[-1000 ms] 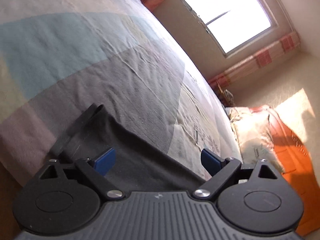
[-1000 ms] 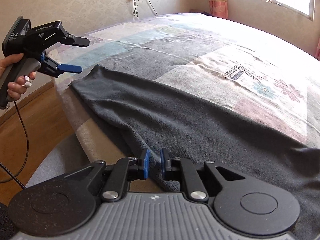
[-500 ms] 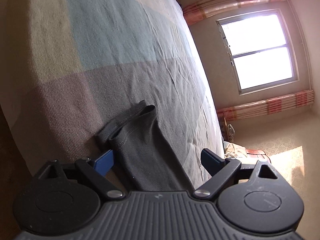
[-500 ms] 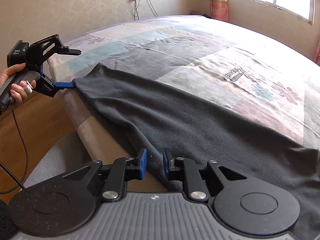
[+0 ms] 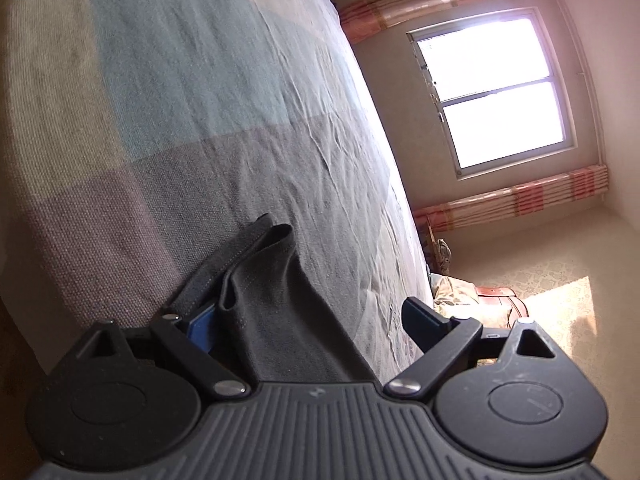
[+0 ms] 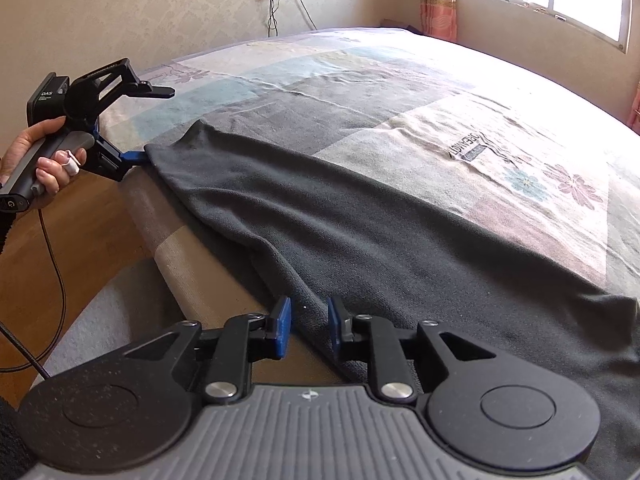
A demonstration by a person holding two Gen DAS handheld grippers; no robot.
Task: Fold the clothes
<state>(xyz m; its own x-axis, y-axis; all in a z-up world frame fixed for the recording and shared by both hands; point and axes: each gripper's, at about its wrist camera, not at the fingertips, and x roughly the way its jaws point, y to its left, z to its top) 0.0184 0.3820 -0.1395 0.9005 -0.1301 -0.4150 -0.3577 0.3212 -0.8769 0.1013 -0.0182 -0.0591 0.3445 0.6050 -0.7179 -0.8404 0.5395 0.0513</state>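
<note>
In the left wrist view, the left claw (image 5: pixel 312 320) has its jaws far apart. The hemmed corner of a dark grey fleece garment (image 5: pixel 276 308) lies between the two blue pads. One pad (image 5: pixel 202 330) is partly hidden under the folded hem and seems to touch the cloth; the other pad stands clear above the patchwork bed cover (image 5: pixel 200 92) and touches nothing. The garment lies on the bed, at its near edge. Behind the bed there is a bright window (image 5: pixel 496 92) with pink striped curtains (image 5: pixel 516 196) beside it.

In the right wrist view, the same garment (image 6: pixel 360 220) is spread long along the near edge of the bed (image 6: pixel 440 92), from the far left corner down to the bottom right. The right claw (image 6: pixel 308 330) is at the near hem of the garment, where the cloth hangs a little over the bed edge. Its jaws are opening, and a narrow gap is between the blue pads. The hem is in this gap, but the pads do not press on it. Further left, a hand (image 6: pixel 36 160) holds the handle of the left claw (image 6: pixel 154 122), which is wide apart at the far corner of the garment; its lower finger (image 6: pixel 134 156) reaches the cloth edge. A black cable (image 6: pixel 52 264) hangs down from the handle over the wooden floor (image 6: pixel 60 240).
</note>
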